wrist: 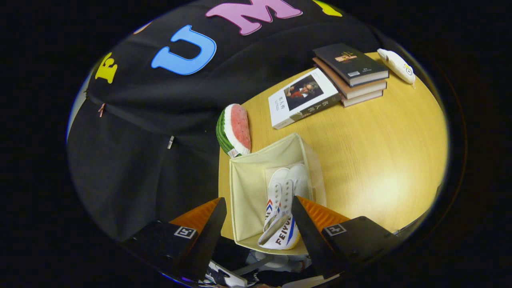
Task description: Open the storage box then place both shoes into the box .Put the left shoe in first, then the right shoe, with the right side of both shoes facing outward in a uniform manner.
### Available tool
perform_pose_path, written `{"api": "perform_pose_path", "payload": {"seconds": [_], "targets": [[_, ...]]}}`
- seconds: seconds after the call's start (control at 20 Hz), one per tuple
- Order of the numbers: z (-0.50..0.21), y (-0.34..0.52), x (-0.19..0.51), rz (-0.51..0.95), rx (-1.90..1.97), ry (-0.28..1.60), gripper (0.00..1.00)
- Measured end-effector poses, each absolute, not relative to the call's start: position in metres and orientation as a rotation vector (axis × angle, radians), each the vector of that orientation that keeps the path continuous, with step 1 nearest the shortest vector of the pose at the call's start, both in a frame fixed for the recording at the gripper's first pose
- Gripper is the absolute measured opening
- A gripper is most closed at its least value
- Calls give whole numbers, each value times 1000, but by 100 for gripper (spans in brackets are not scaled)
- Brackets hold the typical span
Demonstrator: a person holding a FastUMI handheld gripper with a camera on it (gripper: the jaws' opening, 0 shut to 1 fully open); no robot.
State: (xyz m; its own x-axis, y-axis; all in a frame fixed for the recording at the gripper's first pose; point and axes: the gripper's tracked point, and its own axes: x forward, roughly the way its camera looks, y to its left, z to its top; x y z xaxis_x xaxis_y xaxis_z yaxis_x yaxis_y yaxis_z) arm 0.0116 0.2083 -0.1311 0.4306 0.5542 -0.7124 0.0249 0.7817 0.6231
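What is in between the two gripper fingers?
In the gripper view, a white shoe lies between the open gripper's fingers, inside the open cream storage box on the wooden table. Neither finger visibly presses on it.

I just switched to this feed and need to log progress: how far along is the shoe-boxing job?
Done: the storage box stands open on the table, and one white shoe is already inside it. In hand: nothing; the gripper hangs open over the box, fingers either side of the shoe's heel without pressing on it. Left: the second shoe has to go in beside the first.
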Motion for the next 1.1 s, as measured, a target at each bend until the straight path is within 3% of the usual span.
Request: {"api": "perform_pose_path", "payload": {"seconds": [0.65,1.1], "targets": [[11,12,69,275,151,376,99],[37,-98,60,152,-112,131,98]]}}
